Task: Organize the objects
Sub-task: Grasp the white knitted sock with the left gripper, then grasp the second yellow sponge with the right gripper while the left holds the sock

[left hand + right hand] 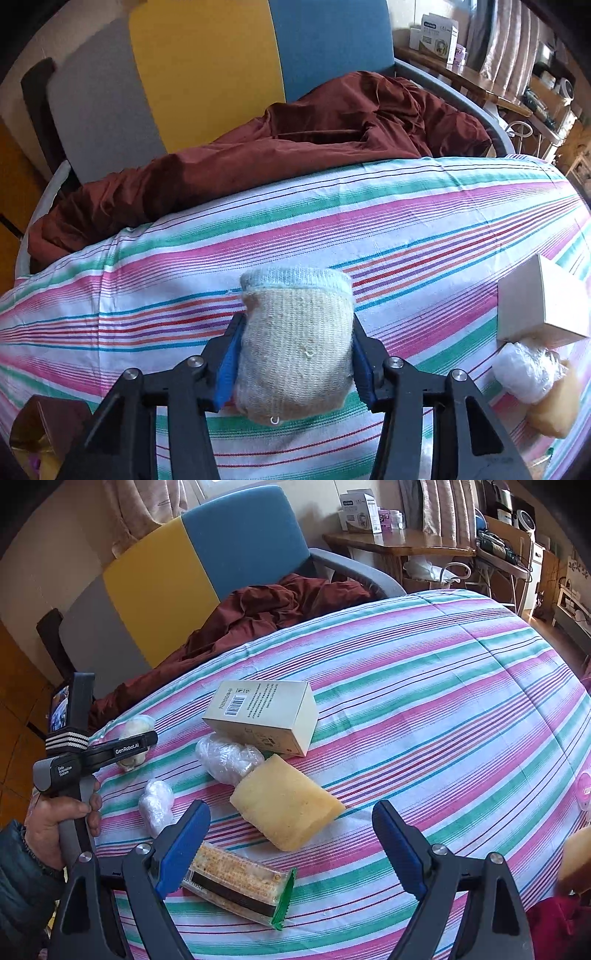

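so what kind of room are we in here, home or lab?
Most likely a lived-in home room. The work surface is covered with a striped cloth, a sofa or chair with yellow and blue cushions holds a crumpled maroon blanket, and a cluttered wooden side table stands by curtains.

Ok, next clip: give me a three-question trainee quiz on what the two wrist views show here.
1. True or false: the left gripper has its jaws closed on the cream knitted sock bundle.
2. What lies nearest the right gripper? A) clear-wrapped cracker packet B) cream cardboard box C) rust-brown blanket
3. What touches the yellow sponge block at its far end?

Key: 1 true; 2 A; 3 the crumpled clear plastic wad.
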`<state>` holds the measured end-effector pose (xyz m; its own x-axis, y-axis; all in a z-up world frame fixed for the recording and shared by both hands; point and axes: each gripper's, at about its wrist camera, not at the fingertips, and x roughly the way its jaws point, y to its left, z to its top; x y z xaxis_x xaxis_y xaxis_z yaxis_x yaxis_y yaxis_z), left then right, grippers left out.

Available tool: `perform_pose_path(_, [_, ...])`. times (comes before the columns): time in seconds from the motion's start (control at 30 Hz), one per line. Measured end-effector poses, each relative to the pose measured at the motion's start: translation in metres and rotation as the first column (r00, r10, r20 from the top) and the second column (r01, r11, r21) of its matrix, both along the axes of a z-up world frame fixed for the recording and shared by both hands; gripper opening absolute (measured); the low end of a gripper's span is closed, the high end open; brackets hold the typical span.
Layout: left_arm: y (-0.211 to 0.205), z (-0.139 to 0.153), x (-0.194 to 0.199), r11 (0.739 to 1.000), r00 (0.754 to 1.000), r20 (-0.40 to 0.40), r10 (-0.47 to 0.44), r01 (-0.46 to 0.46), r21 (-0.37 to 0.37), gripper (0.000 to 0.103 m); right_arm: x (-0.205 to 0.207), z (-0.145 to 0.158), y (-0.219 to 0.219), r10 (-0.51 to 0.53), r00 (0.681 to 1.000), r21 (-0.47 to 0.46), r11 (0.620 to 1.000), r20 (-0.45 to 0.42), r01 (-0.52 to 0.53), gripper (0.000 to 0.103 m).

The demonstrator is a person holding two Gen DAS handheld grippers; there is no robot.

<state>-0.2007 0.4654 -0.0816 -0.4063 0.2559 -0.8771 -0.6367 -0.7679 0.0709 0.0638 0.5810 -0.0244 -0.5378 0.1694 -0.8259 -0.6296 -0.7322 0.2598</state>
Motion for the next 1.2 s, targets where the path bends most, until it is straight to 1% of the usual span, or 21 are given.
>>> perform_pose_path(0.13, [-0.011,0.0,0.016,0.999,1.0,0.002,0.012,-0.012,-0.033,0.052,0.005,0.0,0.008,-0.038,0.999,-0.007,0.999,-0.011,0.038,0.091])
perform_pose_path(0.2, [-0.019,0.002,0.021,0.999,0.999,0.02,0.039,-0.038,-0.034,0.052,0.009,-0.001,0.014,-0.067,0.998,-0.028,0.997,-0.018,0.066,0.091])
perform_pose_path(0.27, [-0.028,0.012,0.032,0.999,0.999,0.013,0.049,-0.049,-0.008,0.052,0.013,-0.003,0.02,-0.095,0.995,-0.049,0.994,-0.018,0.094,0.091])
perform_pose_path(0.33, [-0.037,0.025,0.049,0.999,1.0,-0.008,0.026,-0.026,0.019,0.052,0.016,-0.005,0.025,-0.118,0.993,-0.066,0.991,-0.016,0.117,0.091])
perform_pose_path(0.43, [-0.056,0.041,0.084,0.997,1.0,-0.009,-0.011,0.012,0.078,0.052,0.02,-0.007,0.03,-0.145,0.989,-0.083,0.986,-0.013,0.144,0.091])
perform_pose_path(0.5, [-0.068,0.046,0.111,0.994,0.999,-0.017,-0.041,0.043,0.103,0.052,0.021,-0.008,0.031,-0.158,0.987,-0.085,0.984,-0.011,0.157,0.091])
perform_pose_path(0.6, [-0.086,0.045,0.152,0.987,0.995,-0.004,-0.099,0.099,0.127,0.052,0.022,-0.008,0.032,-0.168,0.986,-0.082,0.983,-0.01,0.166,0.091])
perform_pose_path(0.7, [-0.101,0.037,0.193,0.979,0.987,-0.017,-0.16,0.161,0.121,0.052,0.018,-0.009,0.03,-0.145,0.989,-0.083,0.986,-0.013,0.144,0.091])
perform_pose_path(0.77, [-0.111,0.03,0.22,0.972,0.978,-0.029,-0.208,0.21,0.105,0.052,0.012,-0.008,0.024,-0.104,0.994,-0.07,0.992,-0.012,0.103,0.091])
perform_pose_path(0.9, [-0.125,0.006,0.251,0.956,0.958,-0.023,-0.284,0.285,0.074,0.052,-0.006,-0.01,0.011,-0.024,0.999,0.015,1.0,0.038,0.024,0.091])
perform_pose_path(0.93, [-0.13,0.002,0.256,0.954,0.956,-0.028,-0.291,0.292,0.07,0.053,-0.01,-0.012,0.01,-0.004,0.999,0.009,1.0,0.044,0.004,0.091])
perform_pose_path(0.97, [-0.135,0.001,0.26,0.95,0.953,-0.06,-0.298,0.303,0.082,0.053,-0.011,-0.015,0.009,0.017,0.999,-0.017,1.0,0.041,-0.016,0.091])
perform_pose_path(1.0, [-0.137,0.001,0.262,0.946,0.949,-0.076,-0.307,0.313,0.088,0.053,-0.014,-0.019,0.008,0.033,0.998,-0.039,0.999,0.046,-0.031,0.091])
perform_pose_path(1.03, [-0.138,0.0,0.262,0.945,0.949,-0.075,-0.306,0.312,0.094,0.053,-0.016,-0.022,0.006,0.041,0.997,-0.031,0.999,0.065,-0.04,0.091])
perform_pose_path(1.13, [-0.143,-0.001,0.254,0.945,0.955,-0.05,-0.292,0.297,0.137,0.053,-0.027,-0.026,-0.007,0.074,0.987,0.087,0.992,0.146,-0.087,0.091])
perform_pose_path(1.2, [-0.146,-0.003,0.248,0.945,0.961,-0.021,-0.275,0.274,0.179,0.053,-0.034,-0.03,-0.014,0.105,0.978,0.115,0.985,0.178,-0.127,0.091])
